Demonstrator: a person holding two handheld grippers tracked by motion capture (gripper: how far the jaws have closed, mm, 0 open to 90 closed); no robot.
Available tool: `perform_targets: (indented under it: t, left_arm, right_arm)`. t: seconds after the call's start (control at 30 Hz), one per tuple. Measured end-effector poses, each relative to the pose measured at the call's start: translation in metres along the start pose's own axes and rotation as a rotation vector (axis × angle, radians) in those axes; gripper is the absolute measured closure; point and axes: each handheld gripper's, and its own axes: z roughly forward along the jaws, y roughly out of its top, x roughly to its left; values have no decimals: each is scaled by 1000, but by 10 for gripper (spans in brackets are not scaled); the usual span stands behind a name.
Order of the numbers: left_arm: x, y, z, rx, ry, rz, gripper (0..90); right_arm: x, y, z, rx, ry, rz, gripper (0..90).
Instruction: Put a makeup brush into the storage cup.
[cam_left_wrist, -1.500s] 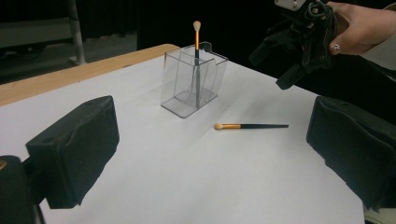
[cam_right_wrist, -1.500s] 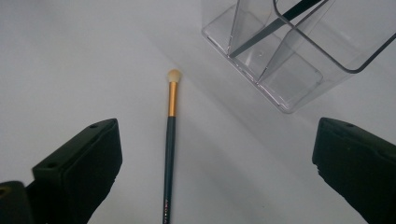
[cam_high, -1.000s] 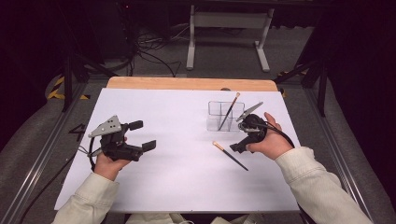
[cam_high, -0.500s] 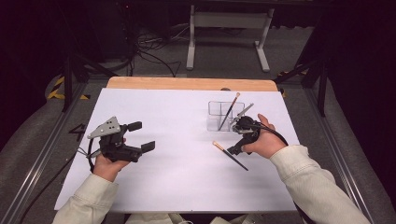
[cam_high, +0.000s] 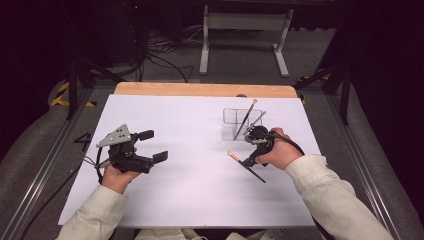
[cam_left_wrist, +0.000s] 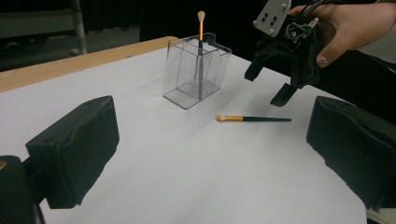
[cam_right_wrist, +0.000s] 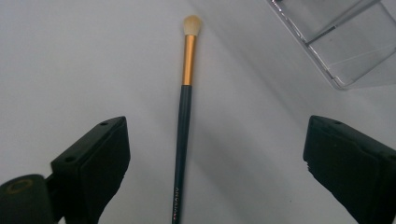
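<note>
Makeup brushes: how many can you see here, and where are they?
2, possibly 3. One brush stands in the clear holder; the high view suggests a second, greyer handle leaning there too, too small to be sure. The loose brush lies flat on the white table, beneath the right gripper.

Lab or recording studio: white-covered table (cam_high: 200, 200) on a wooden top (cam_high: 200, 90), dark surround, cables (cam_high: 160, 60) tangled on grey floor far left, metal stand (cam_high: 245, 30) far, hazard tape (cam_high: 62, 95) left.
</note>
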Motion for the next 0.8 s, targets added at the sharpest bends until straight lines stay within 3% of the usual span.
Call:
perform_targets:
  t: [0.2,0.8]
  left_arm:
    - [0,0,0,-2,1,-1,32]
    - [0,-1,1,-6,-4,-7,28]
  right_arm:
    - [2,1,4,45,-2,-9,114]
    - [4,7,15,57,-6,-10,158]
